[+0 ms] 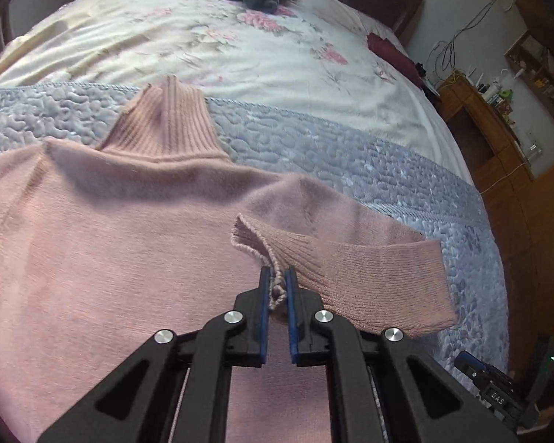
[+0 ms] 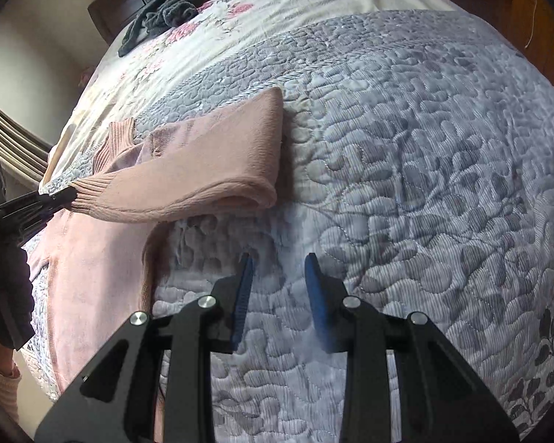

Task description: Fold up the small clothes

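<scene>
My left gripper [image 1: 277, 277] is clamped on the ribbed cuff [image 1: 256, 247] of the pink sweater [image 1: 110, 240], which lies across the lower left of the frame on the quilted bed [image 1: 314, 140]. My right gripper [image 2: 279, 264] hangs with its fingers apart over bare quilt at lower centre, well clear of the sweater's folded sleeve [image 2: 203, 170].

Bare quilt [image 2: 406, 147] lies open ahead of the right claw [image 2: 279, 269]; the folded sleeve [image 2: 210, 170] blocks its left, held by the left claw [image 1: 277, 277].
</scene>
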The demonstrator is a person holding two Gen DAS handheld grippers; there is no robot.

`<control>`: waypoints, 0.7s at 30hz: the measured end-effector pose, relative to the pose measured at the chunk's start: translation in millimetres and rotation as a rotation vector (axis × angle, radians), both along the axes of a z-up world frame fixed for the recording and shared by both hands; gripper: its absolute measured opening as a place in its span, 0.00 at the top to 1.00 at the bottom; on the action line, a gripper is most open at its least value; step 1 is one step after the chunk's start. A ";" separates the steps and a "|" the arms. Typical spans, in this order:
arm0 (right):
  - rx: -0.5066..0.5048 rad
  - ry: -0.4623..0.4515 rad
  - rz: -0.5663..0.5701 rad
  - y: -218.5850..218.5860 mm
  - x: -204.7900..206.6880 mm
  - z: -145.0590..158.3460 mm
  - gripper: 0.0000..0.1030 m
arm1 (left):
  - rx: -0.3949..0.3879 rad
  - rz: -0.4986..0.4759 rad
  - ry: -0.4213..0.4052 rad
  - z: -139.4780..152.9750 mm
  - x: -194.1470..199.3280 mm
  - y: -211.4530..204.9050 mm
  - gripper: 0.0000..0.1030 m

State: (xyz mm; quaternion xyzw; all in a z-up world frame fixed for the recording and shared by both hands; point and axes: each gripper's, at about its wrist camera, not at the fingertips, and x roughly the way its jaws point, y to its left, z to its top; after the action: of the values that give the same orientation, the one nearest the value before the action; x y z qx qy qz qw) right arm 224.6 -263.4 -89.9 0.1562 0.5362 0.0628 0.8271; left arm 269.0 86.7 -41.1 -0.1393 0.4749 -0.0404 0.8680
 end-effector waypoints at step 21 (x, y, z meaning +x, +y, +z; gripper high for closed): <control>0.115 0.176 0.005 110.2 95.7 -31.5 0.64 | 0.223 0.212 0.026 -25.1 -0.1 181.8 0.92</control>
State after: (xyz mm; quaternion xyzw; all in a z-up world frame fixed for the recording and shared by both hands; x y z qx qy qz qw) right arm 320.3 -153.2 -121.4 0.2070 0.6025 0.0813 0.7665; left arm 268.9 268.5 -66.2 -0.0920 0.4703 0.1065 0.8712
